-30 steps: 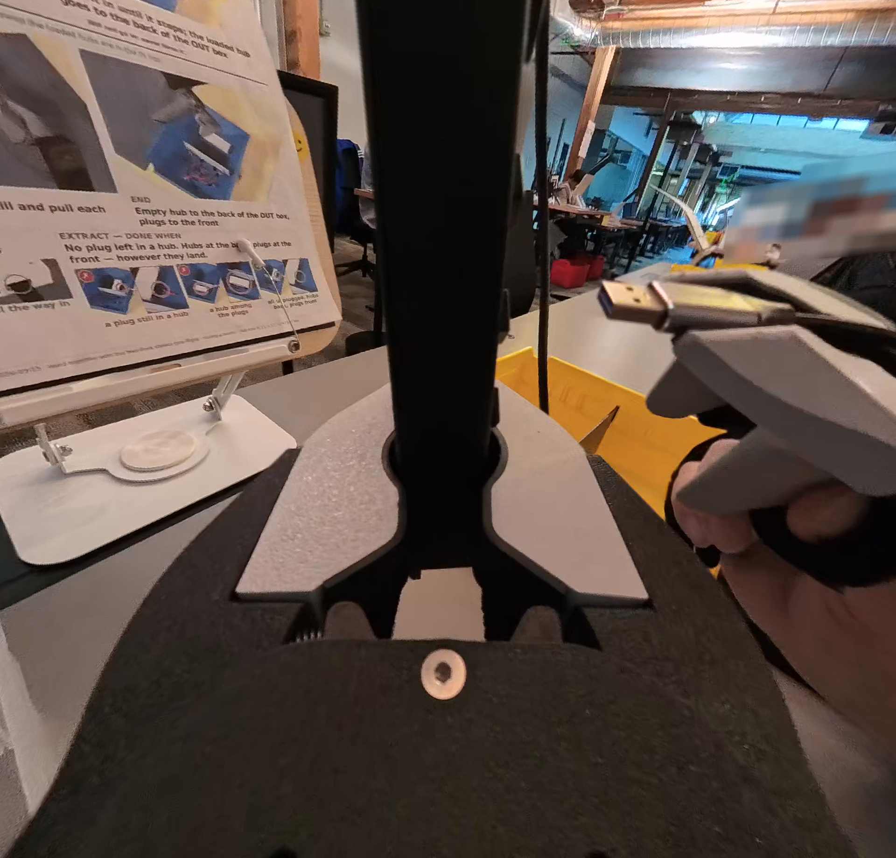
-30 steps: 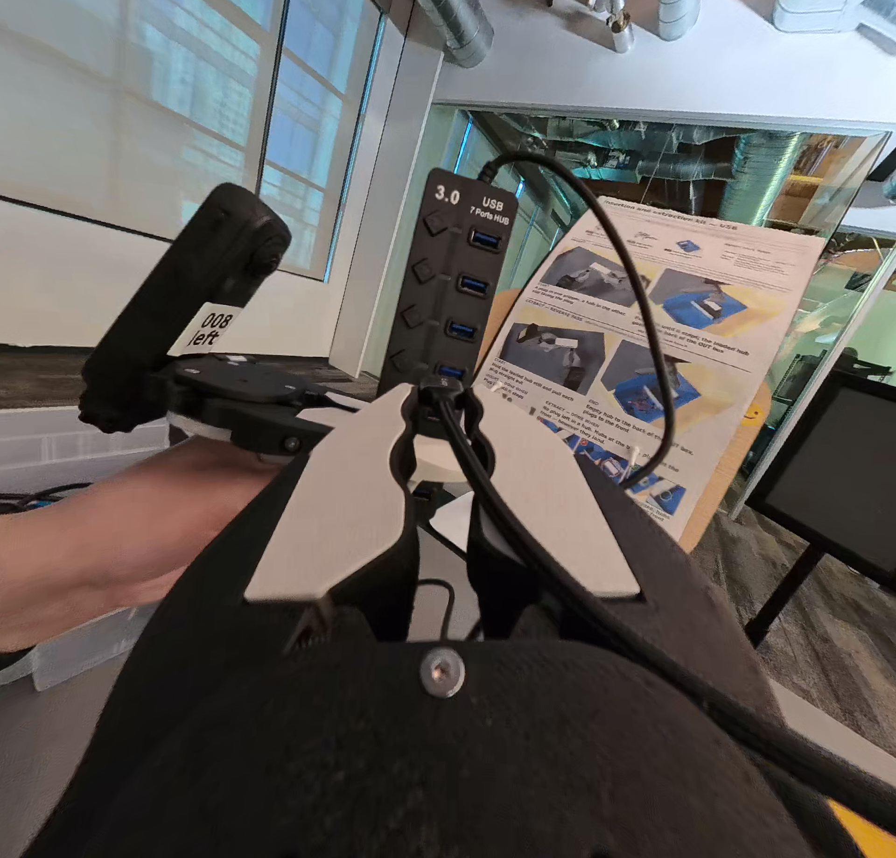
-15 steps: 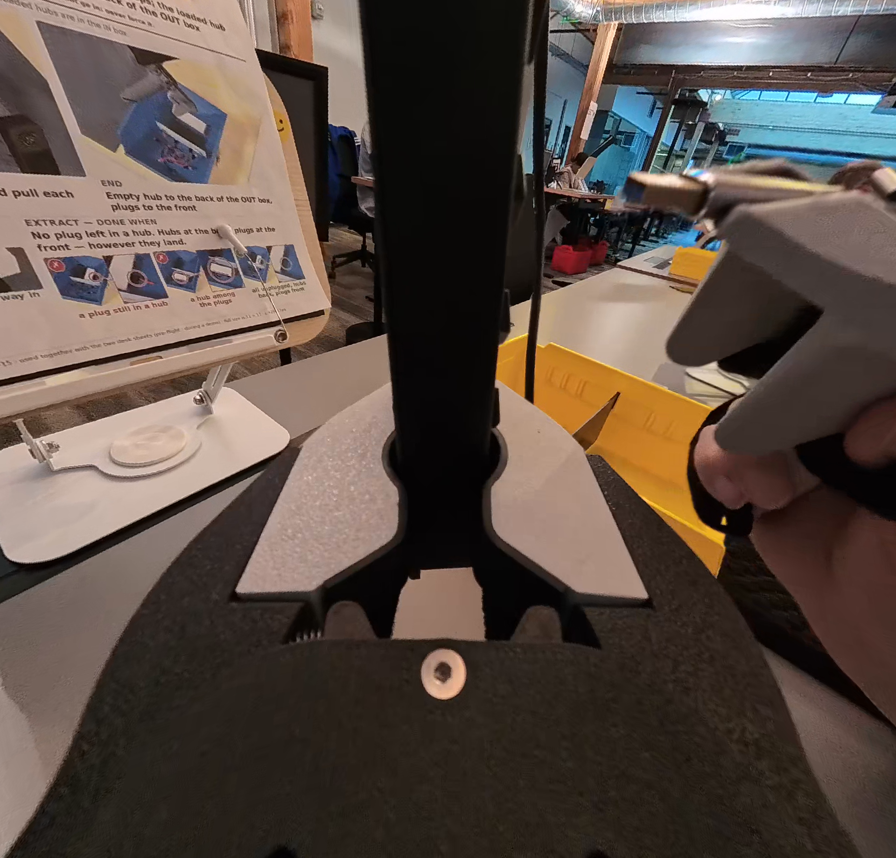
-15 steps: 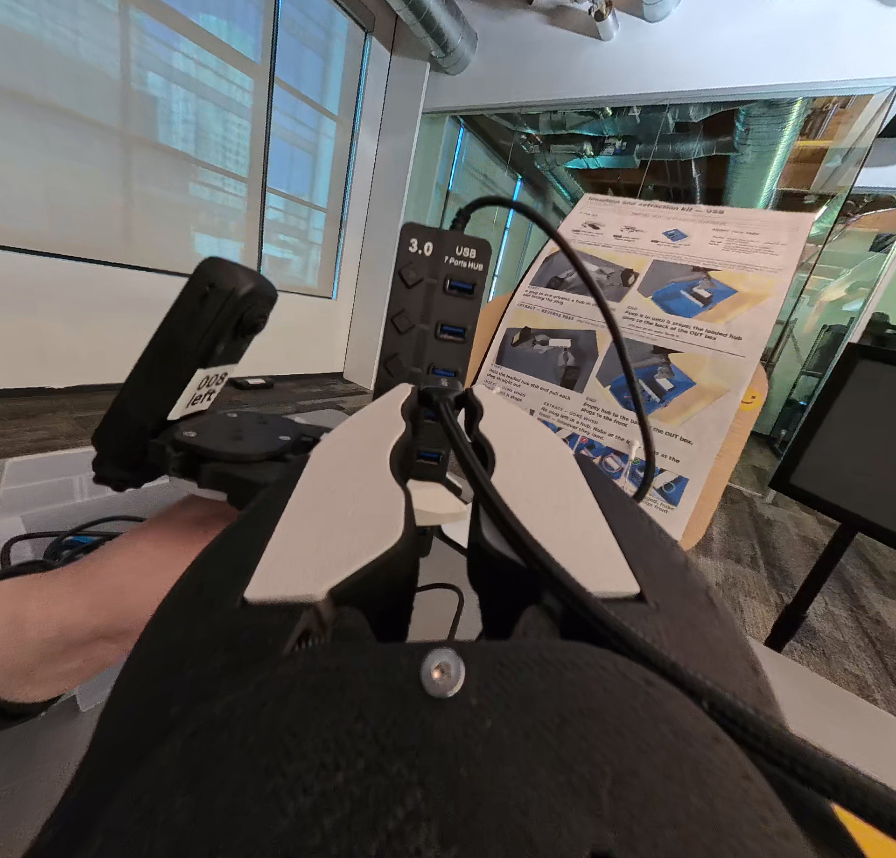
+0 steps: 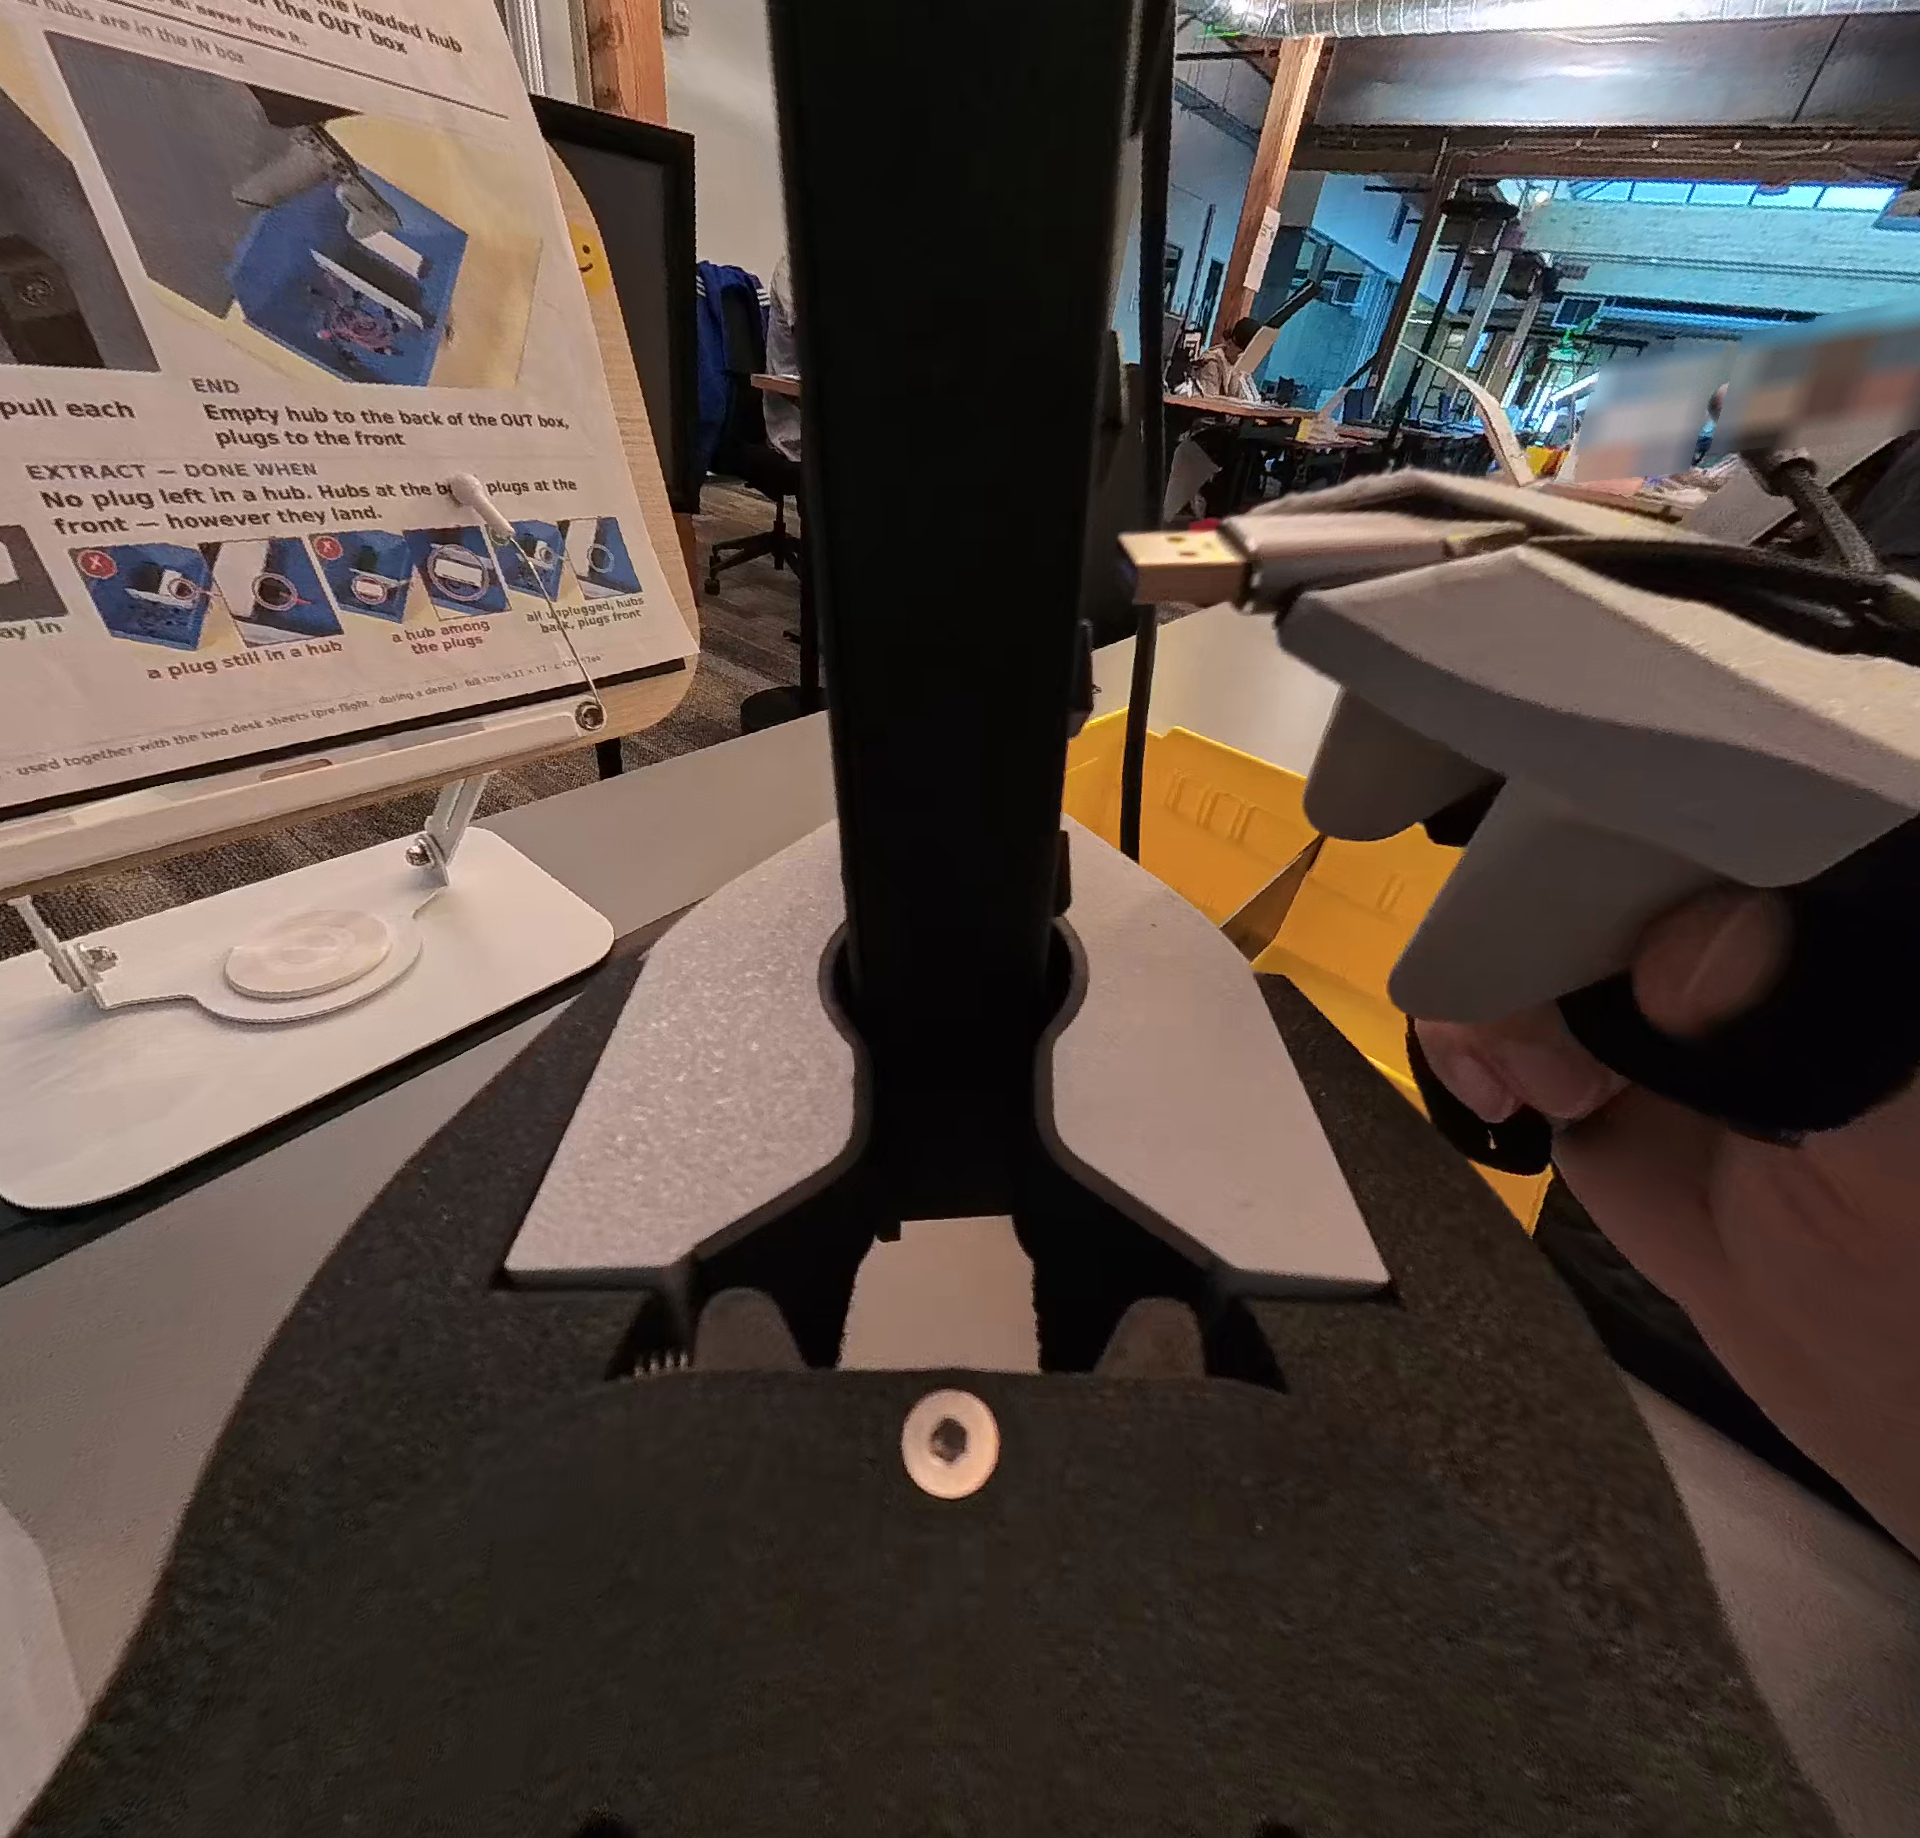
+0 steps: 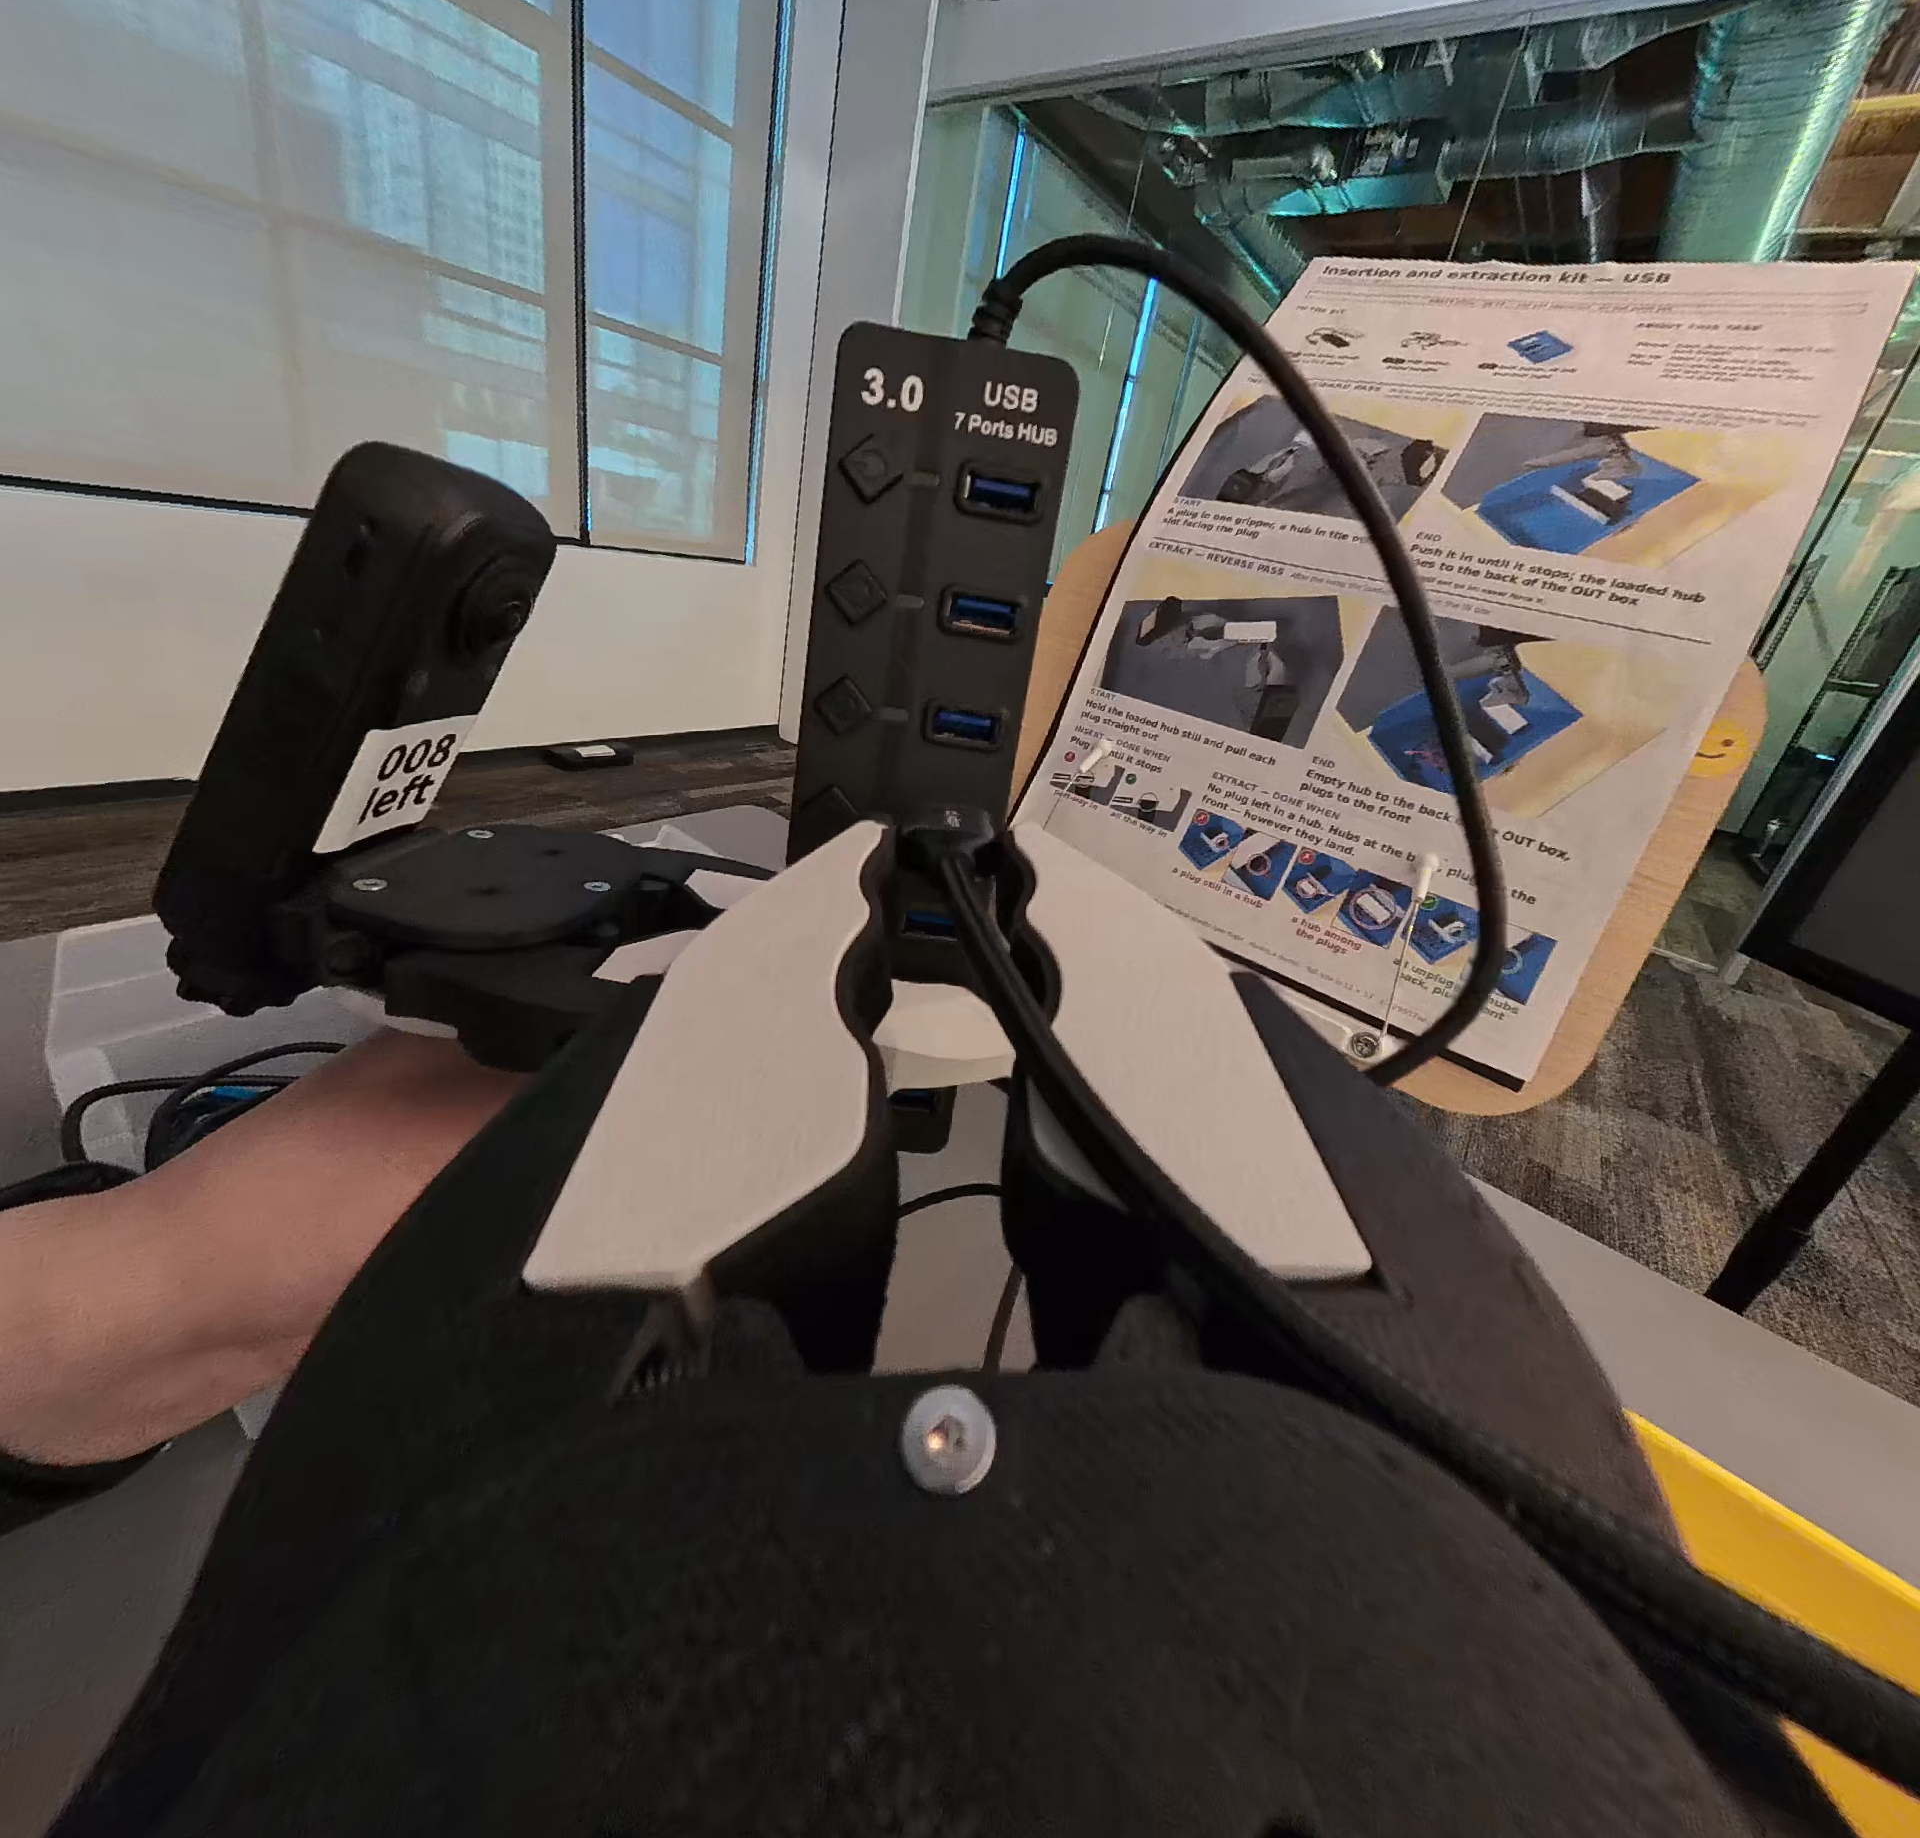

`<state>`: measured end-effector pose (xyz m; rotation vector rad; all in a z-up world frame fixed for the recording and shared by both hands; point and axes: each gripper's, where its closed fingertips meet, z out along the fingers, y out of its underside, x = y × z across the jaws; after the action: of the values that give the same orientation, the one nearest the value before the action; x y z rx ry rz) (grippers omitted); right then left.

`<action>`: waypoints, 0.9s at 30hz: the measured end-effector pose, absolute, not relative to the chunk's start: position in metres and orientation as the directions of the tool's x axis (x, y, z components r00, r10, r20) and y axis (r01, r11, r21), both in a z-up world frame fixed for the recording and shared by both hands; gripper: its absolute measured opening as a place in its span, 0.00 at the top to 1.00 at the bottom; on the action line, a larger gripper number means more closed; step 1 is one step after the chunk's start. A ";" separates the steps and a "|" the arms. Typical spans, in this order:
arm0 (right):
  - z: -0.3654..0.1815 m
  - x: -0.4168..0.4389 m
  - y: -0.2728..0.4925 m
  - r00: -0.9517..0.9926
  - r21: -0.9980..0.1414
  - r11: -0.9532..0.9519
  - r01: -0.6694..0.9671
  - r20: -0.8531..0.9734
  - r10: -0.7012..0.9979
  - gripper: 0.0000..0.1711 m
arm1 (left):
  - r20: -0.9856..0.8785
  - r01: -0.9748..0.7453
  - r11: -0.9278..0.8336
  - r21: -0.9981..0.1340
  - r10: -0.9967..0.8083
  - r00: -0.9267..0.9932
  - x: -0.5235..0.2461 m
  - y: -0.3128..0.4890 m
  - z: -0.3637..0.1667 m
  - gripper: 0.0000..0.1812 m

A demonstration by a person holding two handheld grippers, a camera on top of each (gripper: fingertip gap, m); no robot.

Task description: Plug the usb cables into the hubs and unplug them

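My left gripper [image 5: 956, 957] is shut on a black USB hub [image 5: 956, 438] and holds it upright. In the right wrist view the hub [image 6: 935, 562] turns its row of blue ports toward me, and the top three are empty. My right gripper [image 6: 945, 853] is shut on a USB plug [image 6: 940, 832] with a black cable, level with the fourth port. Its fingers hide the plug's tip there. In the left wrist view the plug's metal tip [image 5: 1184, 567] points left at the hub's right edge, very near it. I cannot tell whether they touch.
The hub's own cable [image 6: 1351, 541] loops to the right. An instruction sheet on a stand [image 5: 260, 334] with a white base [image 5: 260, 1009] stands at the left on the grey table. A yellow bin [image 5: 1247, 832] lies behind the hub. A clear bin with cables [image 6: 156, 1113] sits by the left arm. Spacing between my two grippers at the tips: around 7 cm.
My right gripper rose with the plug half a second ago. It has since come back down and moved closer to the hub. The left gripper has kept the hub nearly still.
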<state>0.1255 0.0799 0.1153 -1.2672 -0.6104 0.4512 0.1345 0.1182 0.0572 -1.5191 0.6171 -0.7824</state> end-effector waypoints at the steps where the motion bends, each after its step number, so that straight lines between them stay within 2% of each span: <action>1: 0.114 0.125 0.080 0.761 -0.969 0.247 0.021 0.175 0.625 0.89 | 0.118 0.063 -0.101 -0.993 -0.772 0.625 0.135 0.118 0.057 0.86; 27: 0.111 0.126 0.084 0.755 -0.973 0.230 0.004 0.154 0.637 0.89 | 0.097 0.056 -0.079 -0.995 -0.784 0.613 0.140 0.113 0.059 0.86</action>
<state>0.1259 0.0837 0.1107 -1.2792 -0.6055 0.4737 0.1403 0.1134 0.0591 -1.4983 0.6433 -0.7816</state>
